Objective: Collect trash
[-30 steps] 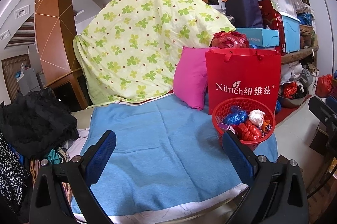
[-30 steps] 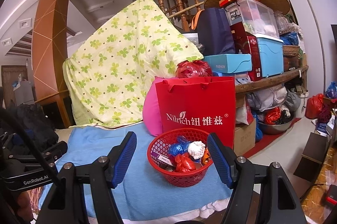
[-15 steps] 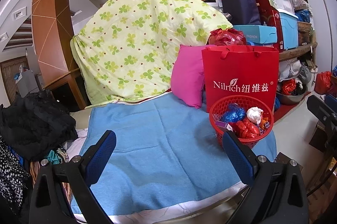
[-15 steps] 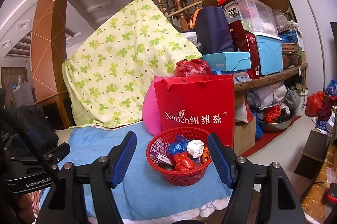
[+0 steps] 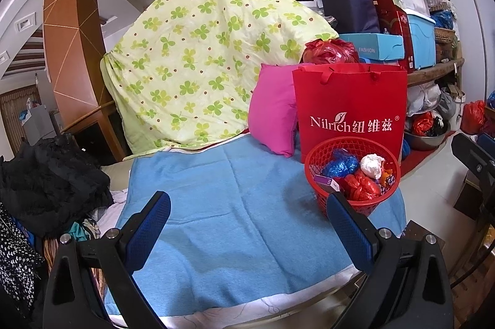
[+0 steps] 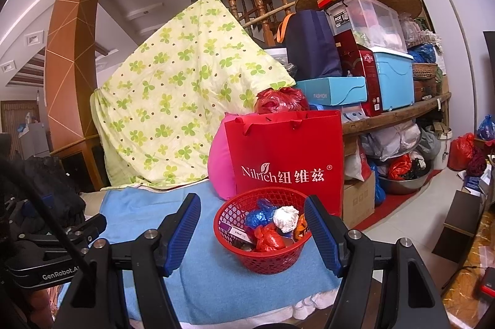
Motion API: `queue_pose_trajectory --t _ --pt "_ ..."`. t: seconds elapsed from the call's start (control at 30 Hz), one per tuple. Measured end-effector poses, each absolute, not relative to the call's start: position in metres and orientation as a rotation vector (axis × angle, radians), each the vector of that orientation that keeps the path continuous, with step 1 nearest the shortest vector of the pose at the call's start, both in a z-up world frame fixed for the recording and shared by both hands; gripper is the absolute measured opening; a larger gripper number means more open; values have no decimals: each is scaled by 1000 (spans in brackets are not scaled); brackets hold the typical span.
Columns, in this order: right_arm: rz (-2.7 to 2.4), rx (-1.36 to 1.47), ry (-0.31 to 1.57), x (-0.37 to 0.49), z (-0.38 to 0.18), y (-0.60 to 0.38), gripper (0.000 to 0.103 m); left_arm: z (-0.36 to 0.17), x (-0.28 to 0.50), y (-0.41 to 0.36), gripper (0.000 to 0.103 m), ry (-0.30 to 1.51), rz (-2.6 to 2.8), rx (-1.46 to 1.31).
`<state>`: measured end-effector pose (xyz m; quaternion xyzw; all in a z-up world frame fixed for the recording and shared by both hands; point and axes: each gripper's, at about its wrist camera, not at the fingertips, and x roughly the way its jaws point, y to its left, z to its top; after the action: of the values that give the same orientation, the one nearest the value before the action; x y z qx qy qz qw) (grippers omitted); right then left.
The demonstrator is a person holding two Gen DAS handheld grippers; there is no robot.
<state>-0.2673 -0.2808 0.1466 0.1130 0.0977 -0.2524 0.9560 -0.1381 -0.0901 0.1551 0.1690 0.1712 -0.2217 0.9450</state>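
Note:
A red mesh basket (image 5: 321,157) (image 6: 269,262) stands on the blue blanket (image 5: 235,205) (image 6: 216,282) near its right edge. It holds crumpled trash: a blue wrapper (image 6: 258,213), a white wad (image 6: 286,217), a red wrapper (image 6: 269,237) and a small purple box (image 6: 233,231). My left gripper (image 5: 247,220) is open and empty, held back over the blanket's near edge, left of the basket. My right gripper (image 6: 252,224) is open and empty, its fingers framing the basket from the near side without touching it.
A red Nilrich paper bag (image 6: 287,159) and a pink pillow (image 5: 272,109) stand right behind the basket. A clover-print quilt (image 5: 201,60) rises at the back. Black clothes (image 5: 46,174) lie left. Boxes and bins (image 6: 389,72) fill shelves on the right.
Both grippers have drifted slightly, so the scene sits a little lower and shifted in view. Both stay open and empty. The basket and its trash have not moved.

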Motion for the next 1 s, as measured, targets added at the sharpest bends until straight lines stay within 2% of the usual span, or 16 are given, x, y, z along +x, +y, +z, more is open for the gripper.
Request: queue_pose_trajectory --t 1.0 --pt "-538 255 198 -273 134 -292 75 145 -137 -111 100 369 -476 395"
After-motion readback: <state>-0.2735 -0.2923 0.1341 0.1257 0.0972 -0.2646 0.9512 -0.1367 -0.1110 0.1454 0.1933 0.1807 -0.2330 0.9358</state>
